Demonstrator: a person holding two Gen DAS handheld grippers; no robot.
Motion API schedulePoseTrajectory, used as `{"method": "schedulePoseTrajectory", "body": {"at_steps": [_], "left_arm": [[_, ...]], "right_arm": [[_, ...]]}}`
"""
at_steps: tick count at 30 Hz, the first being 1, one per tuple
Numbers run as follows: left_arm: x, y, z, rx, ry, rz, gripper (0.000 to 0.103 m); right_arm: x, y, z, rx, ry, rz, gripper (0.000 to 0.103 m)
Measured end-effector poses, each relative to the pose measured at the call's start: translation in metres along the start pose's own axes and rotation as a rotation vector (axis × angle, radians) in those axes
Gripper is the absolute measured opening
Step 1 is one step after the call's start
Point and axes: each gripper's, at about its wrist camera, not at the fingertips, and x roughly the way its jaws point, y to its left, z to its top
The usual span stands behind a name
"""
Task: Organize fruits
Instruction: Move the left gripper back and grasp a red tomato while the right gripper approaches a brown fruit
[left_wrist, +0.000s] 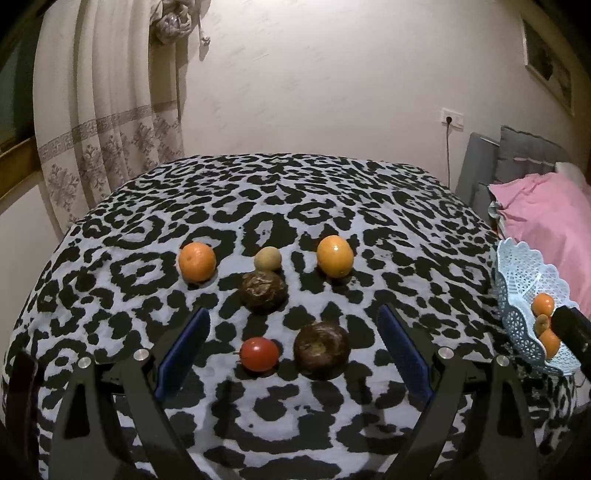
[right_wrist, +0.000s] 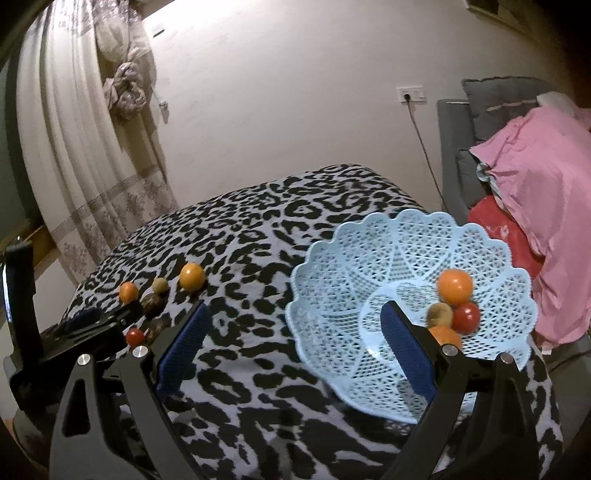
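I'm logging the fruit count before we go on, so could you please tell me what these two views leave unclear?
- Basket: cut by the left wrist view's right edge, and the right tongs cover part of its fruit.
- Lowest orange in the basket: right wrist view, half behind a blue pad.
- Dark fruits: small there, one partly behind the left tongs.

Count on the leopard-print cloth (left_wrist: 295, 192): 6 loose fruits
- 2 oranges: one at 10 o'clock (left_wrist: 197, 261), one at 1 o'clock (left_wrist: 334, 256)
- 1 small tan fruit (left_wrist: 267, 258) at 12 o'clock
- 2 dark brown wrinkled fruits: centre (left_wrist: 263, 291), and 5 o'clock (left_wrist: 321, 345)
- 1 red fruit (left_wrist: 259, 353) at 6 o'clock

1 light blue lattice basket (right_wrist: 354, 266) at 3 o'clock, 4 fruits inside:
- 2 orange (right_wrist: 455, 286) (right_wrist: 445, 336)
- 1 red (right_wrist: 467, 317)
- 1 tan-brown (right_wrist: 439, 313)

Total 10 fruits
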Motion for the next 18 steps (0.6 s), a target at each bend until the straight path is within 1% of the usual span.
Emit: {"method": "schedulePoseTrajectory", "body": {"at_steps": [5,9,11,13,18], "left_arm": [[0.003,0.008,-0.002,-0.012,0.009,0.009,0.091],[0.006,0.017,-0.005,-0.022,0.017,0.018,0.091],[0.007,0.024,-0.007,-0.028,0.024,0.020,0.091],[0.009,0.033,-0.010,-0.036,0.040,0.012,0.091],[0.014,0.061,-0.020,-0.072,0.070,0.021,0.091]], "right_arm": [[0.009,0.021,-0.006,-0.064,0.021,0.023,0.095],[0.021,0.038,-0.015,-0.116,0.062,0.049,0.096],[0.026,0.044,-0.020,-0.143,0.069,0.045,0.097],[0.028,0.052,-0.023,-0.179,0.070,0.045,0.098],[0.034,0.065,-0.032,-0.229,0.097,0.069,0.098]]}}
